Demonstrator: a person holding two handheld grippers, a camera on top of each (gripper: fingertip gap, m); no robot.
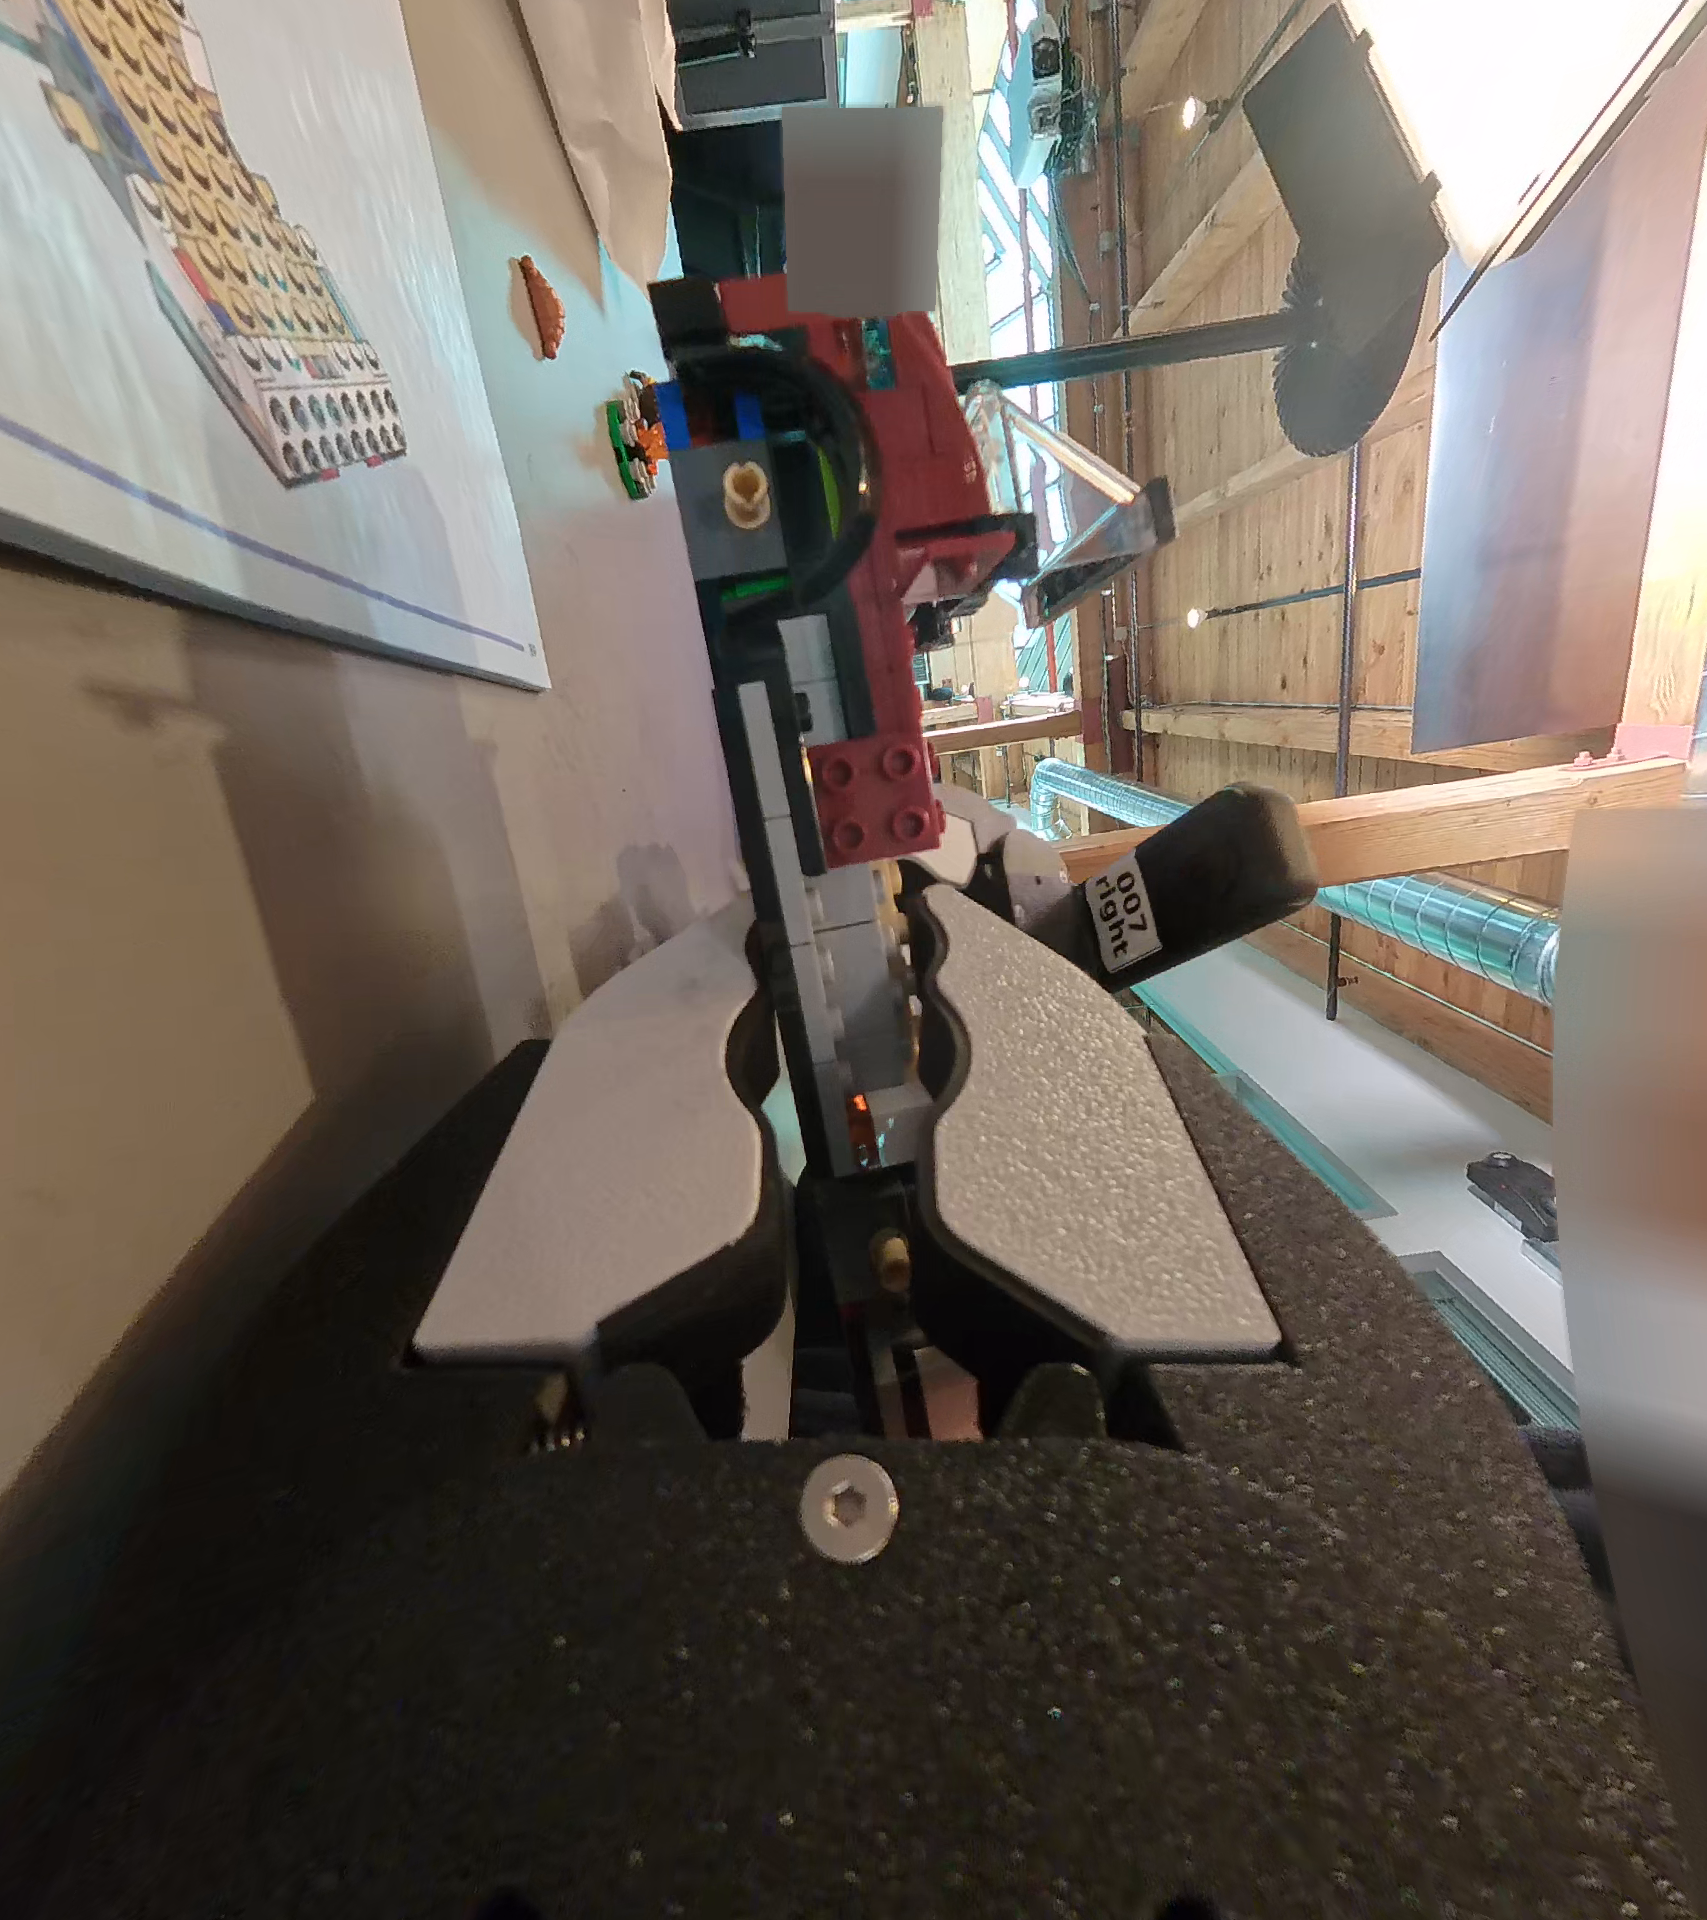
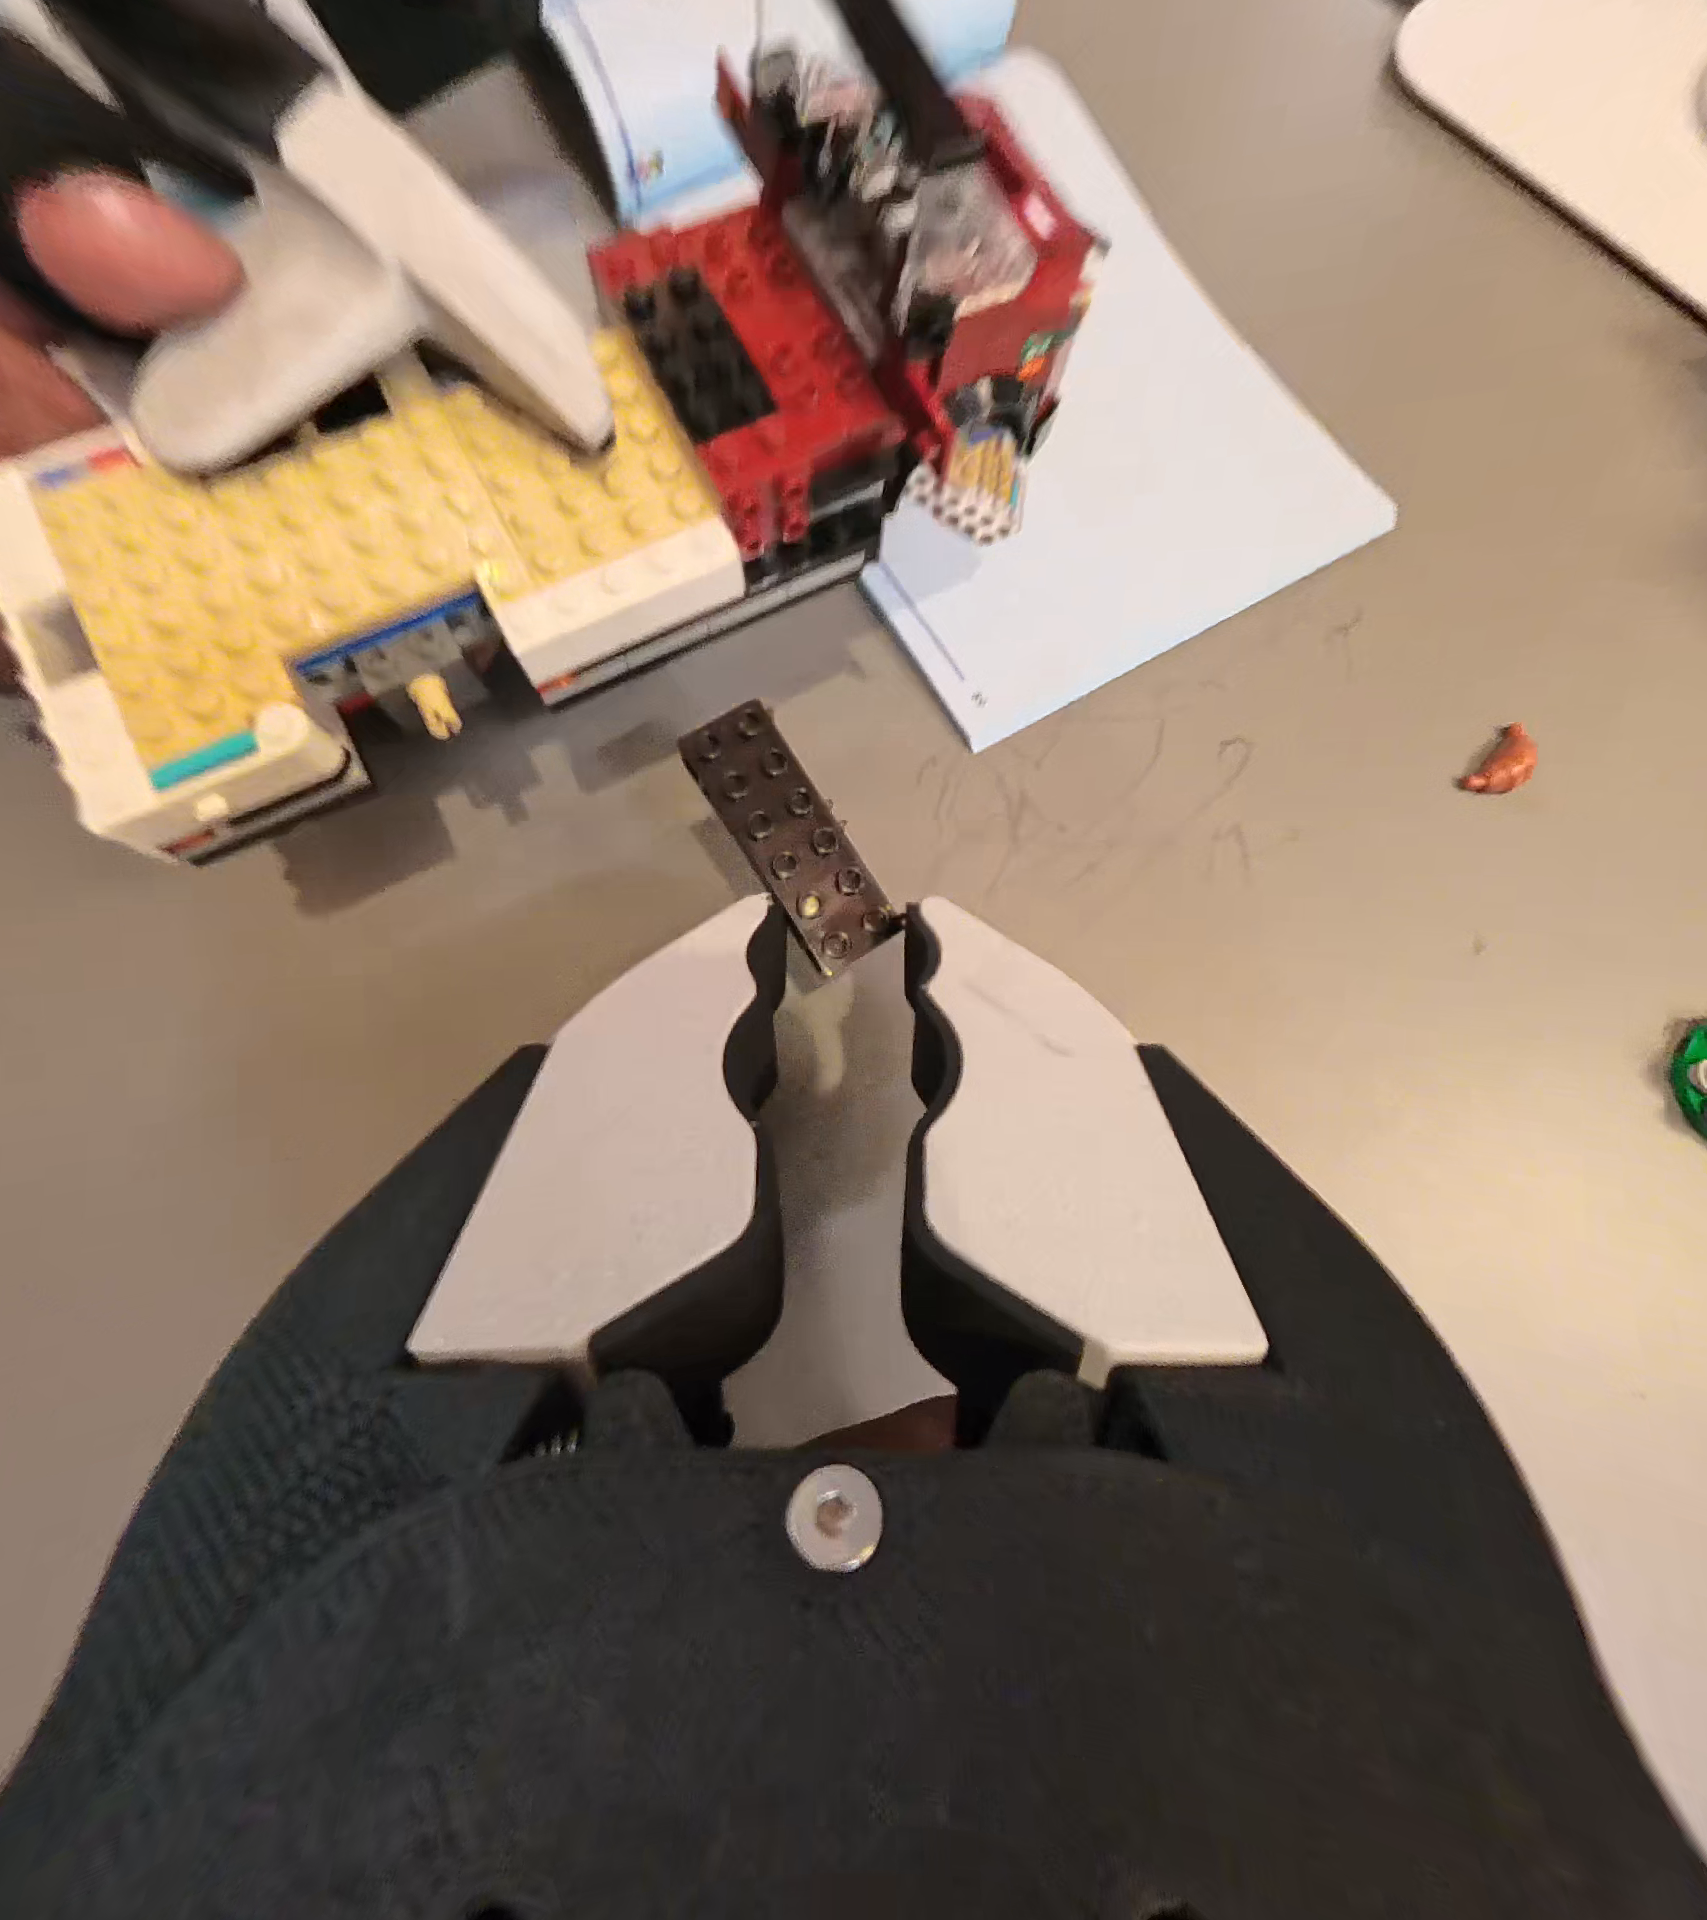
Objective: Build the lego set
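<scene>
Left gripper (image 1: 833, 997) is clamped on the edge of the brick-built model (image 2: 392, 540), lifted off the grey table (image 2: 1244, 935). Right gripper (image 2: 844, 935) pinches a black studded plate (image 2: 787, 831) by one end, just beside the model.

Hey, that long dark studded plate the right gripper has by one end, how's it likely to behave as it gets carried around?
The plate looks stiff, thin and light, so it probably won't sag. The right gripper pinches only its near end and it sits skewed between the fingers, so it may pivot or slip if bumped. Its smooth plastic edges likely offer little grip.
</scene>
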